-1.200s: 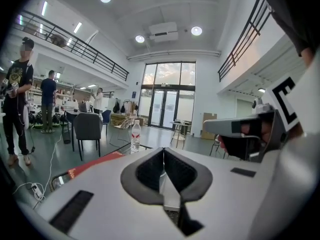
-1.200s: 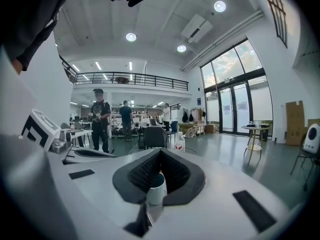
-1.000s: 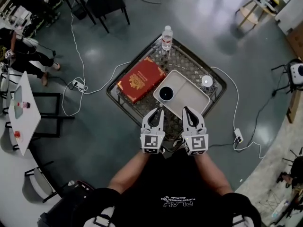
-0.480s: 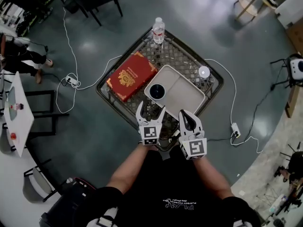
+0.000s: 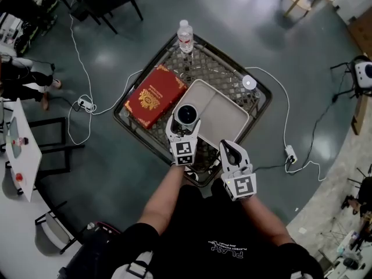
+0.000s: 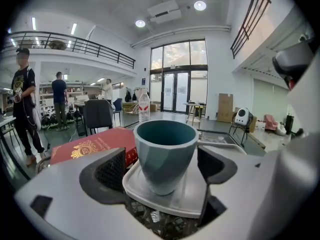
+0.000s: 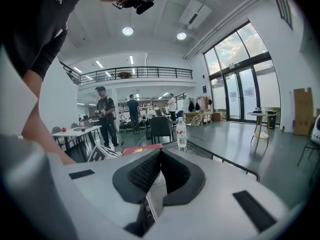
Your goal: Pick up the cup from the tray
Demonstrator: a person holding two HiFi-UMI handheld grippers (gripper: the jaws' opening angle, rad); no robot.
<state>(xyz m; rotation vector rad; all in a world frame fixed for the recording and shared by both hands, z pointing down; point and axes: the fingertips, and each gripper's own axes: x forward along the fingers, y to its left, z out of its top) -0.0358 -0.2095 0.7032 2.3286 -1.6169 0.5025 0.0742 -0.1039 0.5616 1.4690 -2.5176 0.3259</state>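
Note:
A teal-grey cup [image 5: 187,114] stands upright at the near left corner of a beige tray [image 5: 224,116] on the mesh table. My left gripper [image 5: 185,125] reaches over the table's near edge, and its jaws are opening. In the left gripper view the cup [image 6: 165,151] sits on the tray [image 6: 187,196] between the two jaws of the left gripper [image 6: 164,166], with a gap on each side; the pads do not touch it. My right gripper [image 5: 231,149] hangs back at the table's near edge, and in its own view the right gripper [image 7: 160,160] is shut and empty.
A red book [image 5: 153,95] lies left of the tray. A water bottle [image 5: 185,36] stands at the far corner, and a small white round object [image 5: 249,82] sits at the right. Cables run across the floor around the black mesh table [image 5: 152,133]. People and chairs are far off.
My left gripper has moved forward from the table's near edge to the cup, and its jaws have gone from shut to wide apart around it. The right gripper has stayed shut.

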